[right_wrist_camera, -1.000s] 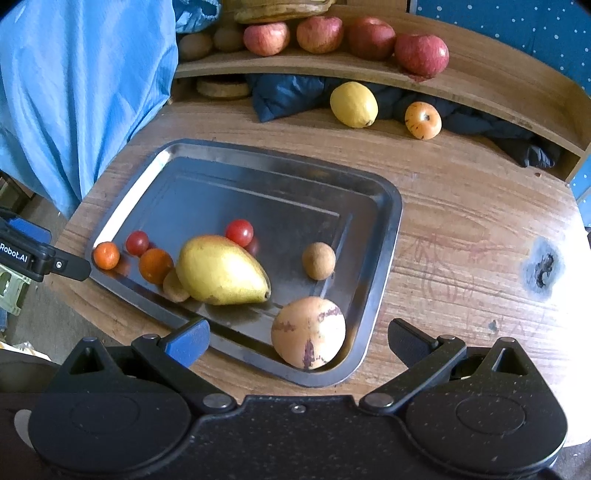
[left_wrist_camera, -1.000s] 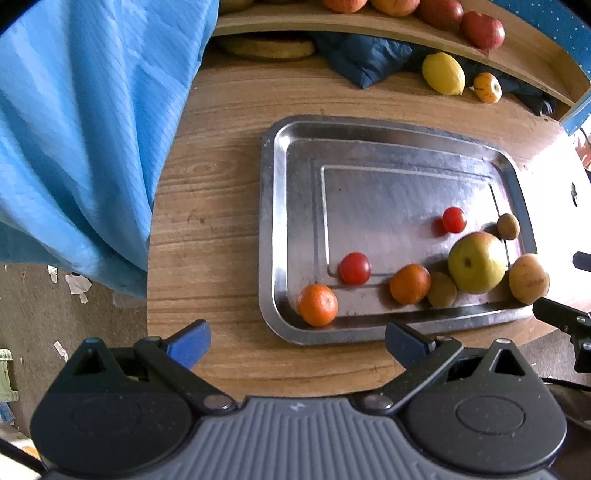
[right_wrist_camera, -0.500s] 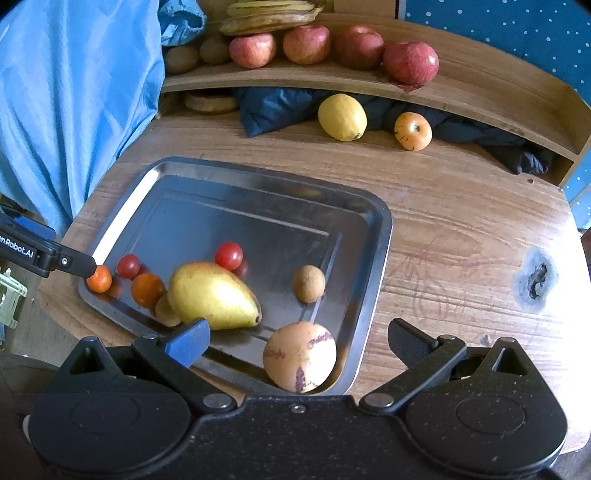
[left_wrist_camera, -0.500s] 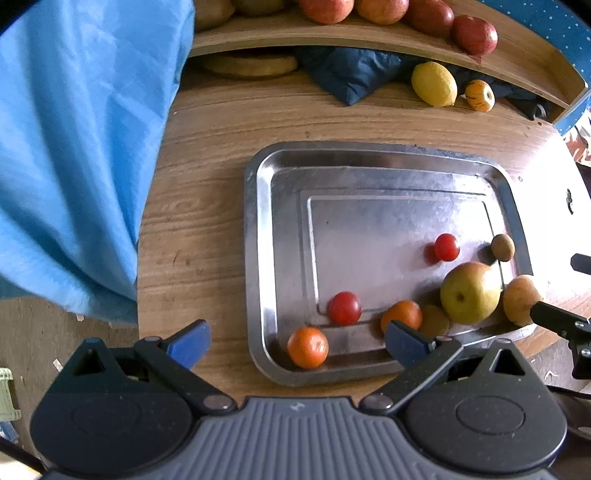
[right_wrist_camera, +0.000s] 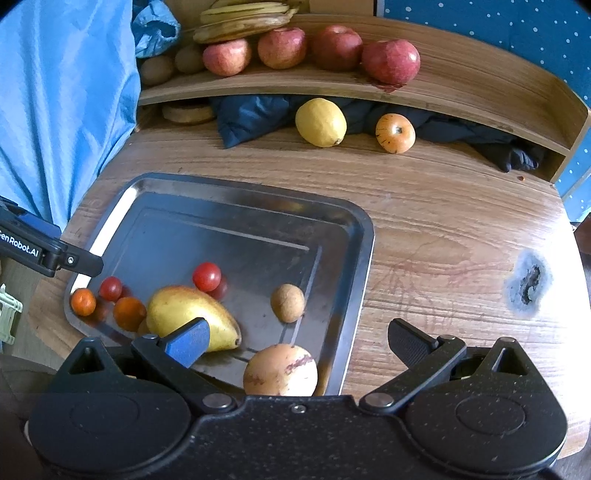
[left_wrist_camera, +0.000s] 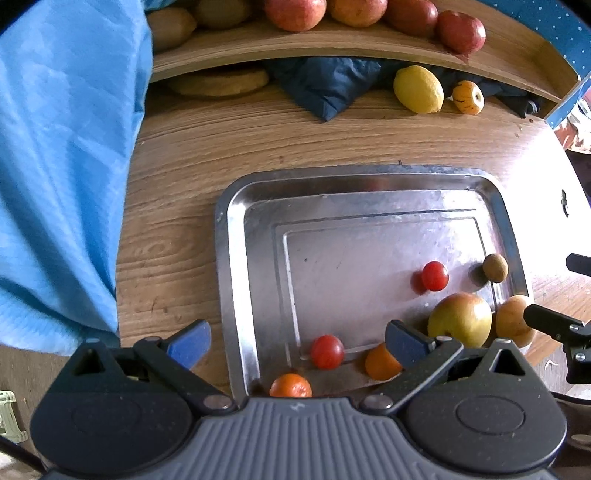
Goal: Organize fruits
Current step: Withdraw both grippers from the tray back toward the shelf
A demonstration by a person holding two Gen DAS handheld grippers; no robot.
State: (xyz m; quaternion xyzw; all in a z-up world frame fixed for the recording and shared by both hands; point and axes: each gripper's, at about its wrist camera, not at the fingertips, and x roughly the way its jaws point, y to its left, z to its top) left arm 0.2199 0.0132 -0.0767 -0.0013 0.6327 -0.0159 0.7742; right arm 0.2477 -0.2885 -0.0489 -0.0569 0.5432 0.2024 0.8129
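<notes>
- Your fruit sits in a steel tray (right_wrist_camera: 347, 258) on the desk (right_wrist_camera: 443, 221), bunched at the tray's near end.
- The yellow pear (right_wrist_camera: 184, 314) lies on its side, blushed red on top in the left view; two cherry tomatoes (right_wrist_camera: 206, 276), two small oranges (right_wrist_camera: 83, 301), a small brown fruit (right_wrist_camera: 287, 302) and a tan round fruit (right_wrist_camera: 280, 371) streaked red lie around it.
- The tan fruit rests against the tray's near right corner, just beside the pear.
- Your left gripper (left_wrist_camera: 295, 341) is spread wide and empty, over the tray's near left corner, with an orange and a tomato between its fingers.
- Your right gripper (right_wrist_camera: 299, 341) is also wide open, holding nothing, above the tan fruit; its blue finger (right_wrist_camera: 186, 341) overlaps the pear.
- Only the right view shows you the shelf (right_wrist_camera: 443, 92) fully: four apples (right_wrist_camera: 390, 61), bananas (right_wrist_camera: 243, 20) and brown fruit at its left end.
- Both views show a lemon (right_wrist_camera: 320, 122) and a speckled orange fruit (right_wrist_camera: 395, 133) on the desk beside a dark cloth (right_wrist_camera: 251, 114), well apart from the tray.
- A blue cloth (left_wrist_camera: 62, 166) hangs at your left.
</notes>
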